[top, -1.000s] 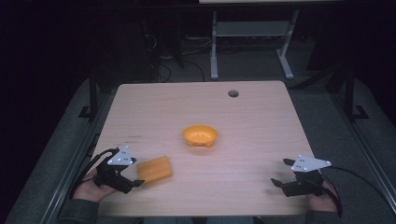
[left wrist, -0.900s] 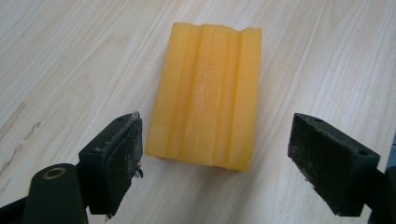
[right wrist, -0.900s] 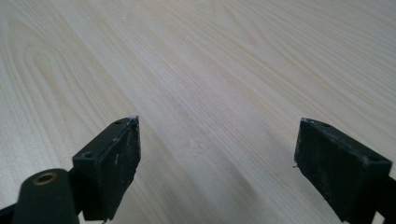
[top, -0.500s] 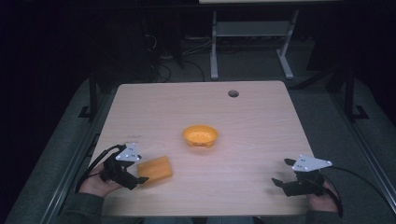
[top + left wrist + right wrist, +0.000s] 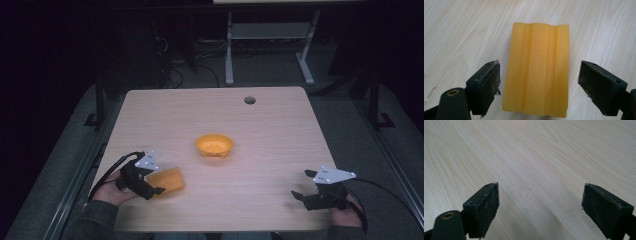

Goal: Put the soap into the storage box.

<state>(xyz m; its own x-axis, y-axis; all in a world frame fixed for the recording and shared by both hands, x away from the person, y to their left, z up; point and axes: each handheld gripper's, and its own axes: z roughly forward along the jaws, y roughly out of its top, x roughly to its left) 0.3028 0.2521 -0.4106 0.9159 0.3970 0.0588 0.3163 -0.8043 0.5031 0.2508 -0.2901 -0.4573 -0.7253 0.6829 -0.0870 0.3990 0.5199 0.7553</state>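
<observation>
Lower left of the high view: our left gripper (image 5: 150,187), jaws spread w/ nothing pinched, straddles the yellow ridged block (image 5: 537,68) flat on the table (image 5: 280,145). Block's long axis runs straight ahead btwn jaws. Right gripper (image 5: 305,186), lower right, gapes unladen, well apart.

Over the last second the left gripper (image 5: 150,187) has slid toward 3 o'clock along the near edge of the pale wooden table (image 5: 260,125), turning from 3 toward 4 o'clock. The ridged yellow-orange rectangular block (image 5: 167,180) between its spread jaws has shifted the same way, slightly nearer the table's near edge.
</observation>
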